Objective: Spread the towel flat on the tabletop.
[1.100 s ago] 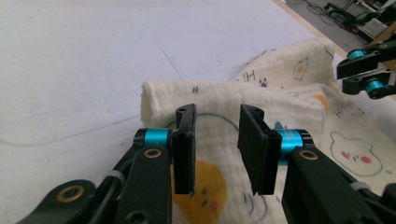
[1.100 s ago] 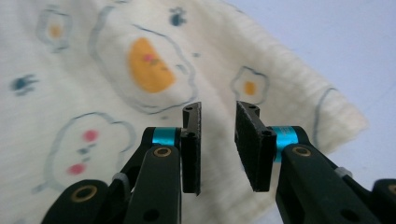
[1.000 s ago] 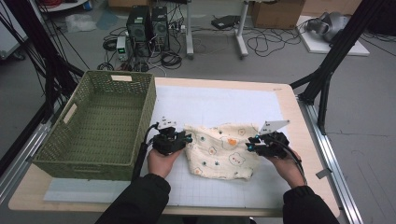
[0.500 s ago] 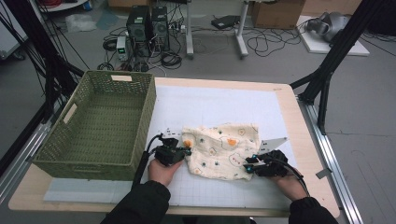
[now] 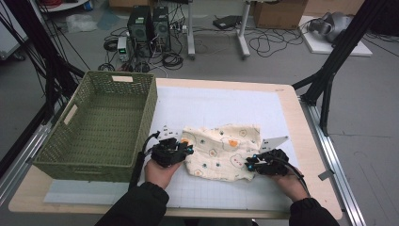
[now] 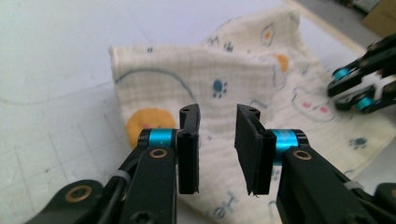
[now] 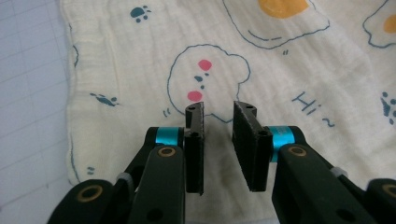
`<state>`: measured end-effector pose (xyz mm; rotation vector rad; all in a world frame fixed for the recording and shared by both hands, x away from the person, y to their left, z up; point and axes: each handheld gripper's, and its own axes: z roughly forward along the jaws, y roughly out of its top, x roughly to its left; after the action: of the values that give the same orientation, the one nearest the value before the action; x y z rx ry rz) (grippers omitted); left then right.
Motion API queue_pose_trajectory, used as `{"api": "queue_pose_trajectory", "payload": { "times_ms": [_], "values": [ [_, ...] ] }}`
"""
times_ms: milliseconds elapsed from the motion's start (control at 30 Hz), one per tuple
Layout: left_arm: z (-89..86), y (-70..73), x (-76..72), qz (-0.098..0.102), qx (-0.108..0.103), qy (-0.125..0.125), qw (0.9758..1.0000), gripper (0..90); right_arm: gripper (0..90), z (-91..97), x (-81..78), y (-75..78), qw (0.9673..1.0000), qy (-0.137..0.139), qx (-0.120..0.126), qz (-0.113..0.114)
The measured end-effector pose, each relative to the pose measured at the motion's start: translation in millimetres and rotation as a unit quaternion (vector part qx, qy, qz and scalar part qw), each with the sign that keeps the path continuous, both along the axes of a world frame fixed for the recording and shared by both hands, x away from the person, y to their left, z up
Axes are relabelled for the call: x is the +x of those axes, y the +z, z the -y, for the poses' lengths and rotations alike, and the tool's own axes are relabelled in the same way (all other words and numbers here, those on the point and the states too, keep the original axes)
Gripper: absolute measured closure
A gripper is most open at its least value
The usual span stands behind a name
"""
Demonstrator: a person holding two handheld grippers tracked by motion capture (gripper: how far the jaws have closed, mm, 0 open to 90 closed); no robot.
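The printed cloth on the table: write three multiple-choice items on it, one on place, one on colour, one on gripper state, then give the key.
1. Where does the cloth lie?
A. Inside the basket
B. On the white mat, right of the green basket
C. On the floor

2. What is the cloth's ground colour?
A. Cream
B. Dark blue
C. Red

3. How do the jaws of the left gripper and the right gripper stand?
A. Both clamped on a fold of cloth
B. One holds the basket's rim
C. Both apart with a gap, nothing pinched

Key: 1 B, the high view shows it flat on the mat beside the basket. 2 A, both gripper views show cream fabric with small prints. 3 C, each gripper view shows a gap between its pads above the cloth; the left jaws have just been opening, the right closing.
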<state>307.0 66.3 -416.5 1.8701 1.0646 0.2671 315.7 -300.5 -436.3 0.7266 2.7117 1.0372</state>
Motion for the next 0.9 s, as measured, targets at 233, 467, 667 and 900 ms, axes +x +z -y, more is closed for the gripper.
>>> {"api": "queue_pose_trajectory", "payload": {
  "times_ms": [233,467,667,900],
  "values": [
    [4.6,-28.9,12.2,-0.044,0.036,-0.019,0.9982,87.9,88.4,-2.0,2.6,2.5,0.9998,0.01,-0.016,0.009],
    [17.4,-21.8,22.0,-0.024,-0.012,-0.003,0.9996,88.8,88.4,10.8,9.4,9.2,0.9995,-0.019,-0.007,0.023],
    [33.3,-27.5,36.7,-0.035,-0.004,0.007,0.9994,88.4,88.4,15.9,14.7,9.2,0.999,-0.035,-0.013,0.025],
    [26.0,-26.2,37.2,-0.037,-0.007,-0.013,0.9992,81.4,87.3,13.3,14.5,5.3,0.9989,-0.033,-0.025,0.02]
  ]
}}
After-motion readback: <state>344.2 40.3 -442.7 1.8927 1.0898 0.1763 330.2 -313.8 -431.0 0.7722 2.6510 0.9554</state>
